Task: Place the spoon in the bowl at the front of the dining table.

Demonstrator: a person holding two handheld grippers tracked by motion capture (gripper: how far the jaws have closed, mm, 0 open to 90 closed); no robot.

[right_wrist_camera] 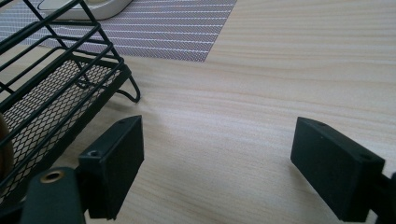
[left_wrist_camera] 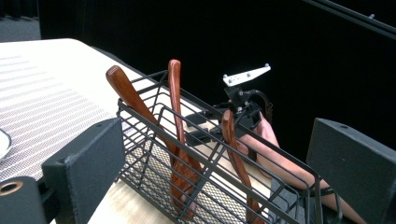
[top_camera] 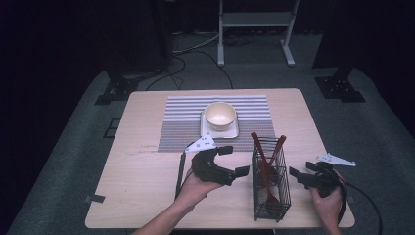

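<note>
A black wire basket (top_camera: 270, 196) stands on the wooden table (top_camera: 142, 166) near its front right. It holds three red-brown wooden utensils (top_camera: 264, 156), handles leaning up. My left gripper (top_camera: 234, 160) is open just left of the basket, its jaws pointing at it. In the left gripper view the basket (left_wrist_camera: 154, 123) and utensils (left_wrist_camera: 175, 107) lie straight ahead between the jaws of the left gripper (left_wrist_camera: 219, 172). My right gripper (top_camera: 301, 171) is open just right of the basket, low over bare wood. The right gripper view shows the right gripper (right_wrist_camera: 224, 163) holding nothing, with the basket (right_wrist_camera: 56, 93) to its left.
A cream bowl (top_camera: 220, 115) sits on a white square plate (top_camera: 232, 132) on a striped placemat (top_camera: 181, 117) at the table's far middle. Behind the table stand a white metal frame (top_camera: 254, 22) and black stand feet (top_camera: 117, 88) with cables on the floor.
</note>
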